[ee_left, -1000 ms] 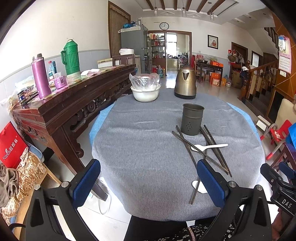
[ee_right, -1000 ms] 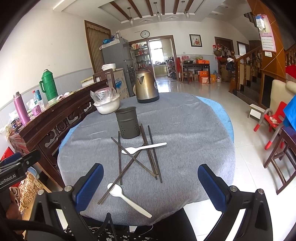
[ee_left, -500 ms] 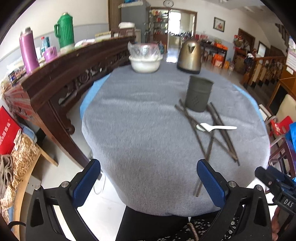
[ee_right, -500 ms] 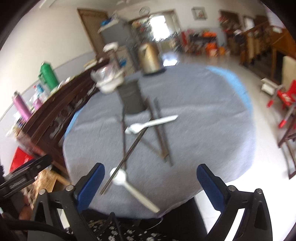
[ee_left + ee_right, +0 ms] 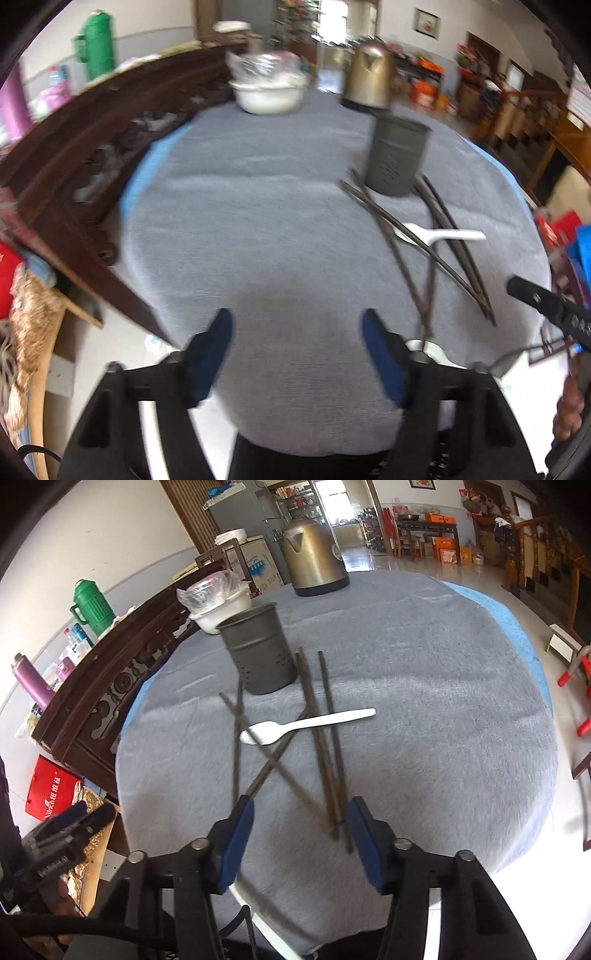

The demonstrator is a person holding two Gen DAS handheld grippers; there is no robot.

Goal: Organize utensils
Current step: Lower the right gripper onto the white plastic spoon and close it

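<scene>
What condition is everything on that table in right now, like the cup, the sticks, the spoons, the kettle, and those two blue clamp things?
Holder cup: upright, nothing seen sticking out.
Chopsticks: lying loose, crossed over each other.
White spoon: lying flat across the chopsticks.
Second white spoon: at the near table edge, mostly hidden.
Kettle: upright, lid shut.
White bowl: upright, plastic-covered.
Left gripper: open, holding nothing, jaws just narrowed.
Right gripper: open, jaws just narrowed, chopstick ends between them, ungripped.
</scene>
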